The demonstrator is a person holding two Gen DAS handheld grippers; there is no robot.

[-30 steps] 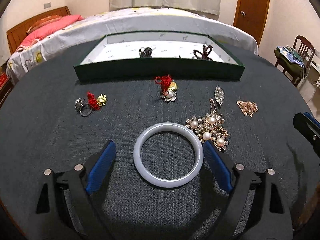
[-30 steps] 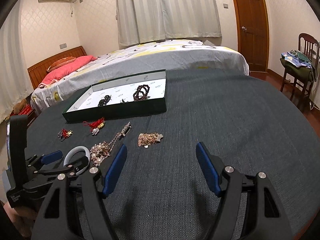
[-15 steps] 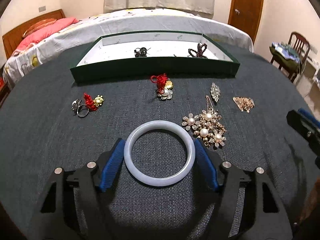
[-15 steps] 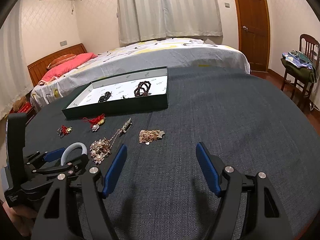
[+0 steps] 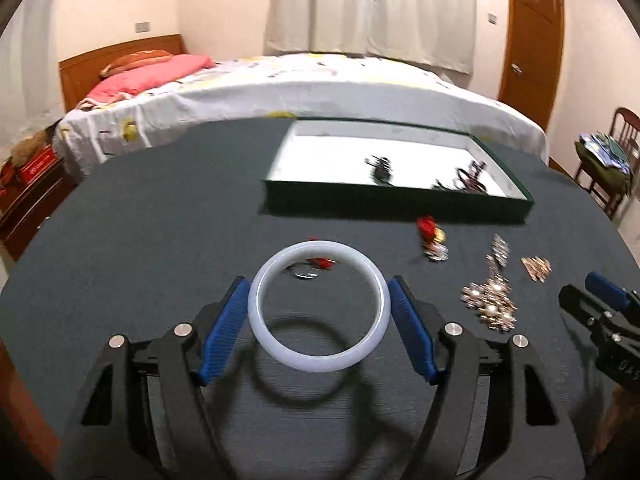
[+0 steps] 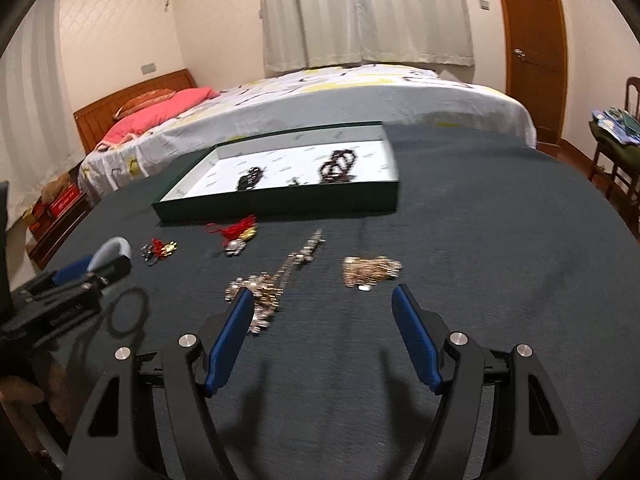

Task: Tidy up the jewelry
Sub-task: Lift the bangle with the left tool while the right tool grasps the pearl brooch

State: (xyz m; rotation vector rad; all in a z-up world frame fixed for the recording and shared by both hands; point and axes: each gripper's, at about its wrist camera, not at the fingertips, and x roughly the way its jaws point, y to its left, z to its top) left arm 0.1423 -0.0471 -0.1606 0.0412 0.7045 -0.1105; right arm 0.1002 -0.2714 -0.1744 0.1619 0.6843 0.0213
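My left gripper (image 5: 318, 308) is shut on a pale white-blue bangle (image 5: 319, 358) and holds it above the dark table, its ring shadow on the cloth below. The bangle also shows in the right wrist view (image 6: 112, 249). The green jewelry box (image 5: 396, 202) with a white lining stands beyond, to the right, with dark bead pieces (image 5: 382, 168) inside. My right gripper (image 6: 322, 312) is open and empty above the table, near a pearl brooch cluster (image 6: 260, 292) and a gold chain pile (image 6: 370, 270).
Loose on the table are a red-tassel charm (image 5: 430, 236), a ring with red charm (image 6: 158, 250), a silver pendant (image 5: 498, 252) and the pearl cluster (image 5: 490, 306). A bed (image 5: 320, 80) lies behind the table. A chair (image 5: 616, 160) stands at the right.
My left gripper closed on the bangle and lifted it off the table, swinging left. The right gripper moved forward slightly and stayed open.
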